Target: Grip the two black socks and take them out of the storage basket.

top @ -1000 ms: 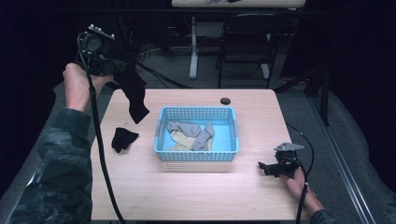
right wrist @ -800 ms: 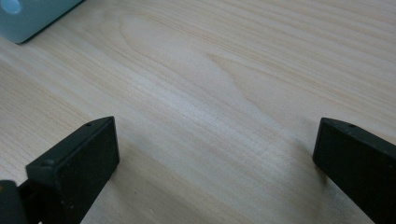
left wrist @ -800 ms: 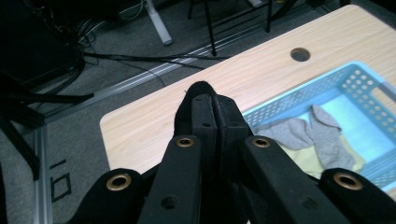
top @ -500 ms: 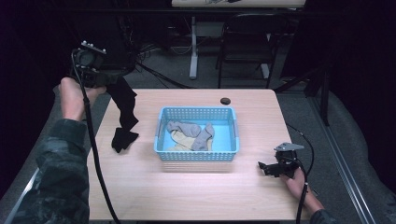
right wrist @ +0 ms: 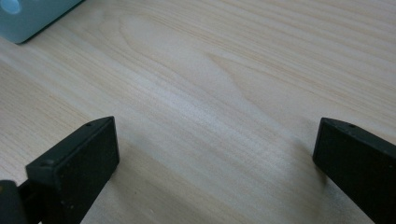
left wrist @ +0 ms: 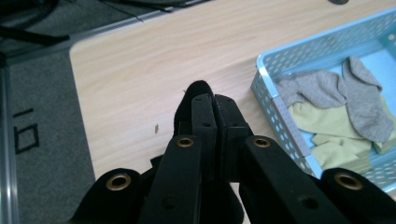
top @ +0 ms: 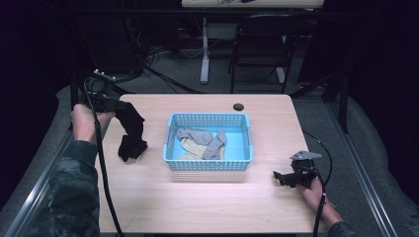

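The left tongs (top: 117, 104) are clamped tight on a black sock (top: 131, 132) — in the left gripper view the jaws are pressed together with a bit of black fabric poking out past the tips. The sock hangs down from that grip at the left side of the desk (top: 207, 207), and its lower end looks bunched on the wood, just beside the blue basket (top: 210, 165) but not in it. Holding it by one end like that lets it drape straight, which I'd guess makes it easier to swing over the basket rim.

Inside the basket there are grey socks (top: 200, 138) and a pale yellow one (top: 190, 148) already piled together, so my read is this is a sock-sorting job and the black one is next.

The right tongs (top: 279, 177) are spread wide, empty, resting low over bare wood near the desk's right front — parked out of the way, probably. A small dark round thing (top: 239, 106) sits near the far edge; can't tell what it is.
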